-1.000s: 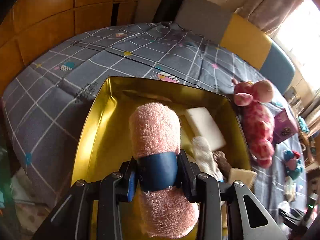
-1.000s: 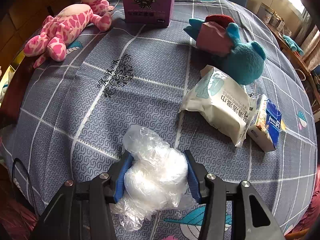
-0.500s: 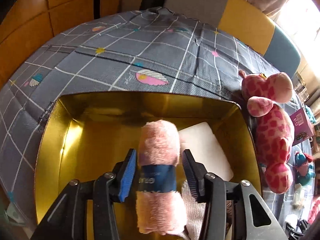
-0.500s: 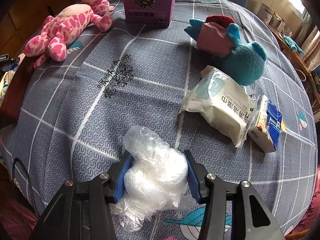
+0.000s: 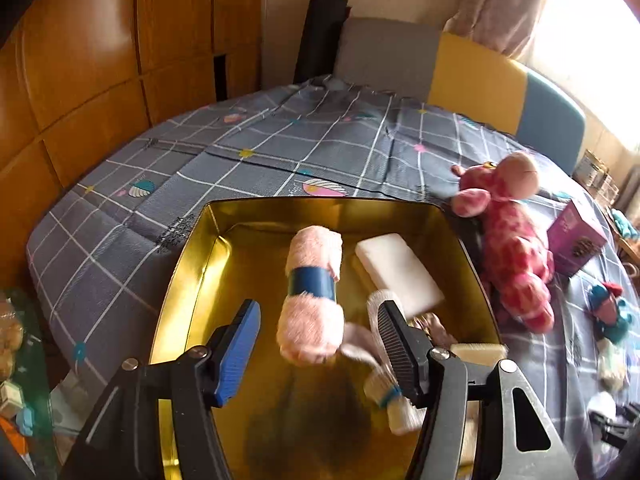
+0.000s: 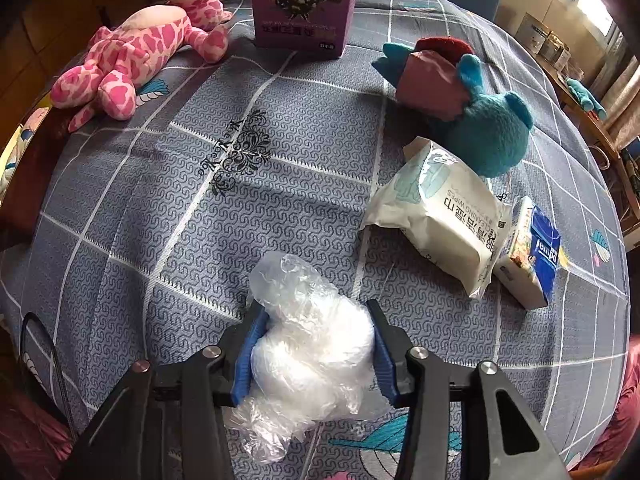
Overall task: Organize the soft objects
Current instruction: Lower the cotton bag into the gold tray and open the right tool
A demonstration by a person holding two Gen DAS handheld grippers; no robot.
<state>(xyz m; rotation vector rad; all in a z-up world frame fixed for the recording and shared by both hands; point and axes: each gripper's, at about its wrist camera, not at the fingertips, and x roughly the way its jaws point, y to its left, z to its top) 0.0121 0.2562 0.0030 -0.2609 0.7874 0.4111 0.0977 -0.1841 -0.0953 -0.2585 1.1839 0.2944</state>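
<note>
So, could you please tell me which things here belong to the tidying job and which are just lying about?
Job:
pink rolled towel, in the gold tin
plastic-wrapped bundle, held in the right gripper
pink giraffe plush
teal plush

Lying about:
purple box
wipes pack
tissue packet

One gold tin (image 5: 188,264) on the bed, and inside it one rolled pink towel (image 5: 314,292), one white sponge block (image 5: 400,272) at its two o'clock, one pale rolled cloth (image 5: 394,400) at five. Out on the bedspread: two plush toys, the pink giraffe (image 6: 132,60) at ten o'clock and the teal one (image 6: 492,132) at two. One purple box (image 6: 304,4) at twelve. One wipes pack (image 6: 444,216), one tissue pack (image 6: 532,252), one crumpled plastic bag (image 6: 312,344) at six.
</note>
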